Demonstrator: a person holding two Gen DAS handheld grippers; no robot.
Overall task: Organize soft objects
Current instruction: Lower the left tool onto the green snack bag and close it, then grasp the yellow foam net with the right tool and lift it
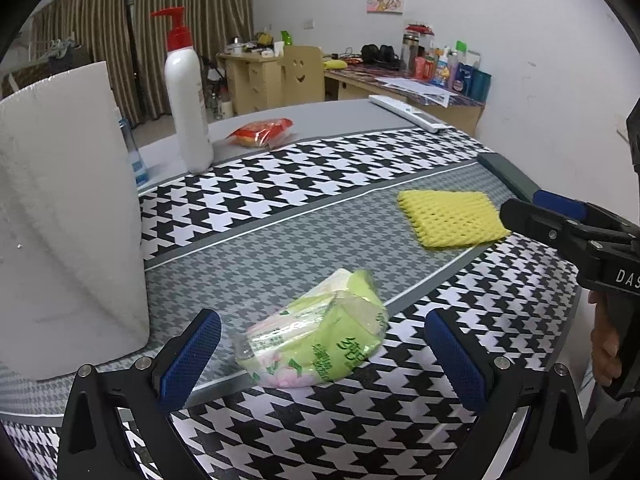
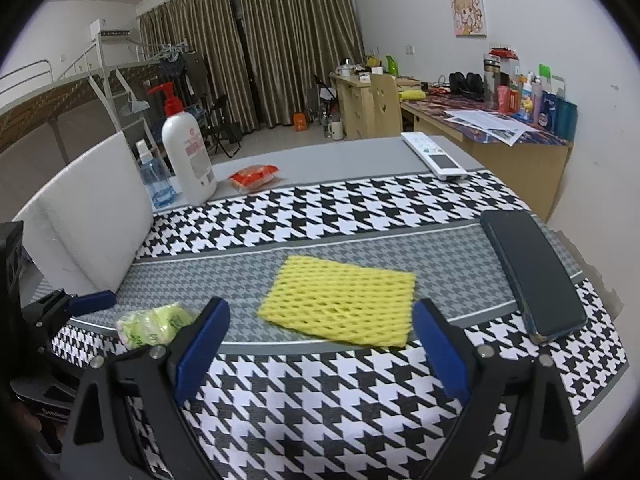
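A green tissue pack (image 1: 316,340) lies on the houndstooth tablecloth (image 1: 320,184), between the wide-open fingers of my left gripper (image 1: 322,354) and just ahead of them. It also shows at the left in the right wrist view (image 2: 154,324). A yellow foam net (image 2: 340,304) lies flat just ahead of my open, empty right gripper (image 2: 322,346). In the left wrist view the net (image 1: 452,216) is at the right, with the right gripper (image 1: 560,220) beside it. A red snack packet (image 1: 260,132) lies further back.
A white foam board (image 1: 68,216) stands at the left. A white pump bottle (image 1: 186,96) and a blue bottle (image 2: 154,176) stand behind it. A dark phone (image 2: 532,272) lies at the right edge, a white remote (image 2: 434,156) at the back right.
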